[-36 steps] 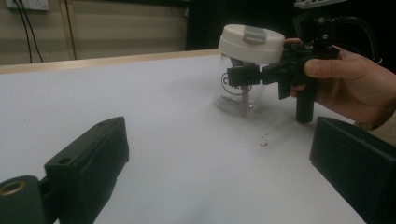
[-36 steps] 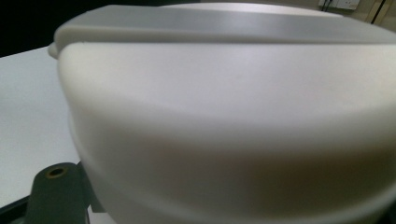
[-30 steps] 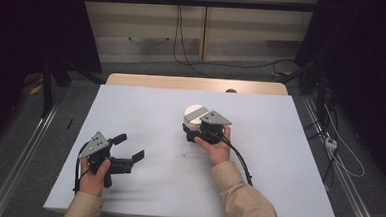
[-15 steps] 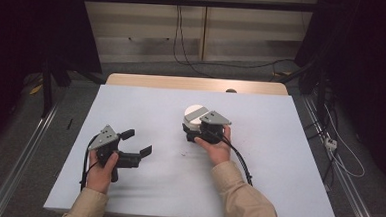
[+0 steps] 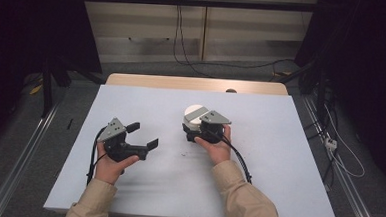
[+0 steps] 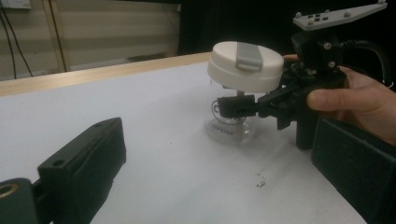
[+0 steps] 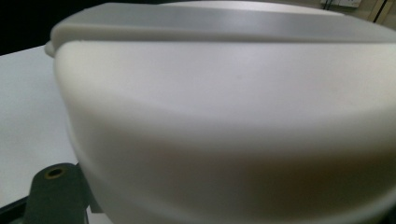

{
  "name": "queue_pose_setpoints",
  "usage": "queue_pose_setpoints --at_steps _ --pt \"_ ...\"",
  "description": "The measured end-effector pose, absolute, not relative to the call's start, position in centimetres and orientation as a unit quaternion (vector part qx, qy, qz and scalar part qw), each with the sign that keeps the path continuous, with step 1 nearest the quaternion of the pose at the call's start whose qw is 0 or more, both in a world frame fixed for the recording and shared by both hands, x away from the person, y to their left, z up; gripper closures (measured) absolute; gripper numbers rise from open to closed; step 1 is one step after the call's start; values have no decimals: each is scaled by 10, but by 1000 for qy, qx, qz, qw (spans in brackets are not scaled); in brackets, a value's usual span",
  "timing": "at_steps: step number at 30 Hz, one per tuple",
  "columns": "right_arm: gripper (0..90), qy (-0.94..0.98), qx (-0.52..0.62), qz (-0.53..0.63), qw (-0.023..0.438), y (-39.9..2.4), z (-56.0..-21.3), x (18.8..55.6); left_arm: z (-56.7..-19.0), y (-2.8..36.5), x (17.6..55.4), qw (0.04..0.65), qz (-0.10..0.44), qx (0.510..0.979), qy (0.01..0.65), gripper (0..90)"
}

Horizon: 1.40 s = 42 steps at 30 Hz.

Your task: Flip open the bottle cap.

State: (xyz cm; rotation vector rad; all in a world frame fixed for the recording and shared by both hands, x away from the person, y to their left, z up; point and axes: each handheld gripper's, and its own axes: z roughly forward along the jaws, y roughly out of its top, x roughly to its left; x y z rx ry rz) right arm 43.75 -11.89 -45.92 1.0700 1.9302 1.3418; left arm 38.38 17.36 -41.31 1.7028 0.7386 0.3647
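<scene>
A clear cup (image 6: 229, 127) with a white lid (image 6: 245, 65) and a grey tab stands on the white tabletop (image 5: 278, 158), right of centre. From the high view its lid (image 5: 194, 112) shows just ahead of my right gripper (image 5: 192, 128). That right gripper (image 6: 229, 105) is shut on the cup's clear body, under the lid. In the right gripper view the lid (image 7: 224, 116) looms very close. My left gripper (image 5: 143, 136) is open and empty, a short way left of the cup, with its jaws pointing toward it.
A wooden strip (image 5: 197, 83) runs along the table's far edge, with a small dark object (image 5: 230, 90) on it. Dark specks (image 6: 259, 182) lie on the tabletop near the cup. Metal rails flank the table, and cables (image 5: 338, 156) trail on the floor at right.
My left gripper has moved right and a little forward, toward the cup, staying open. The right gripper and the cup have held still.
</scene>
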Motion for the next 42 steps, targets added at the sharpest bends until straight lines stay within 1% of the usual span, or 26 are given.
queue_pose_setpoints --at_steps 9,12,16,21,22,25,26,27,29,31,33,34,36,42 --pt "184 720 398 497 275 -119 -459 437 -409 153 396 581 166 738 301 50" --pt "184 720 398 498 274 -119 -459 437 -408 146 400 579 168 741 295 72" --pt "184 720 397 498 275 -119 -459 437 -408 139 405 579 156 745 294 157" --pt "184 721 398 497 274 -119 -459 437 -409 133 413 580 138 749 291 324" --pt "184 721 398 497 274 -119 -459 437 -410 132 414 580 136 748 292 353" --pt "184 721 398 497 274 -119 -459 437 -411 130 417 577 133 751 293 400" --pt "184 721 398 497 274 -119 -459 437 -411 130 417 576 130 754 287 449" --pt "184 721 398 497 274 -119 -459 437 -411 130 418 577 131 753 289 507" --pt "184 721 398 497 274 -119 -459 437 -411 128 419 576 130 755 285 560" --pt "184 721 397 497 274 -119 -459 437 -410 127 420 574 133 758 280 589" --pt "184 722 398 496 274 -119 -459 437 -409 126 421 573 136 759 279 645" --pt "184 722 398 496 274 -119 -459 437 -407 124 423 567 145 763 275 667" --pt "184 722 398 496 273 -119 -459 437 -407 122 425 563 137 768 274 691" --pt "184 723 398 495 273 -119 -459 437 -409 115 425 554 126 780 264 698"
